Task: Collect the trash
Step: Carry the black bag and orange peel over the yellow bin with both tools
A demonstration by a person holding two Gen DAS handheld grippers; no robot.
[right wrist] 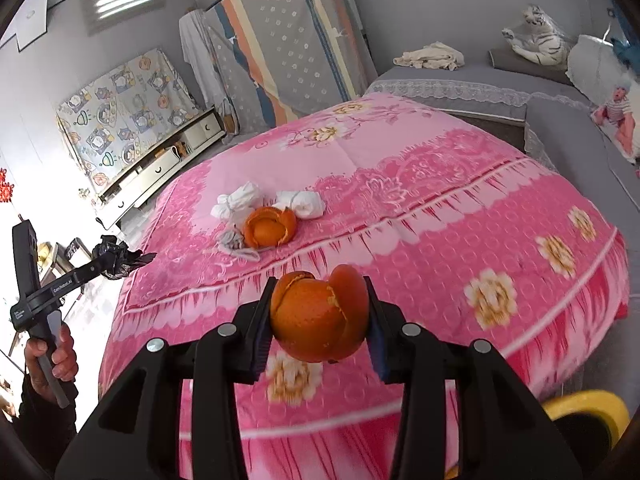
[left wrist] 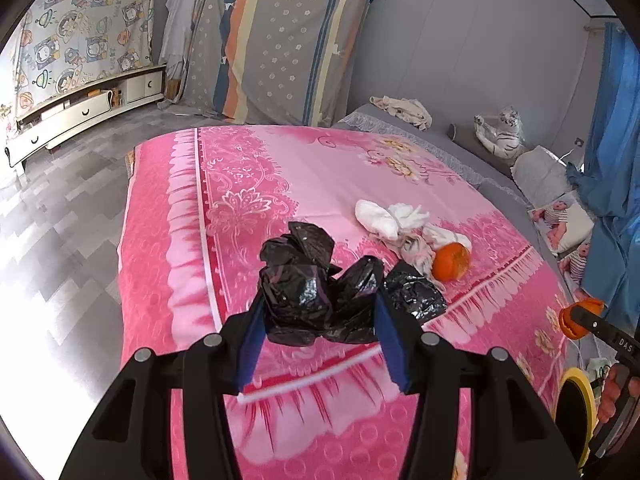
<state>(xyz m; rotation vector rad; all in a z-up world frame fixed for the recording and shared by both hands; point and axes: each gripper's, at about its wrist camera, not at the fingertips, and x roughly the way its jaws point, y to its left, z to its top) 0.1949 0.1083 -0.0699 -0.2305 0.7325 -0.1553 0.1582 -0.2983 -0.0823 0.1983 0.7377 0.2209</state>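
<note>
the left gripper is clamped on a crumpled black plastic bag, which bulges above its jaws. the right gripper is clamped on an orange peel; beyond its jaws, a second orange peel and white tissue wads lie on the pink bedspread.

Both claws are black plastic with blue pads and silver round bolts; white lettering marks the left claw arm; a dark sleeve.

"GenRobot.AI" on left claw; "DAS" on right claw.
</note>
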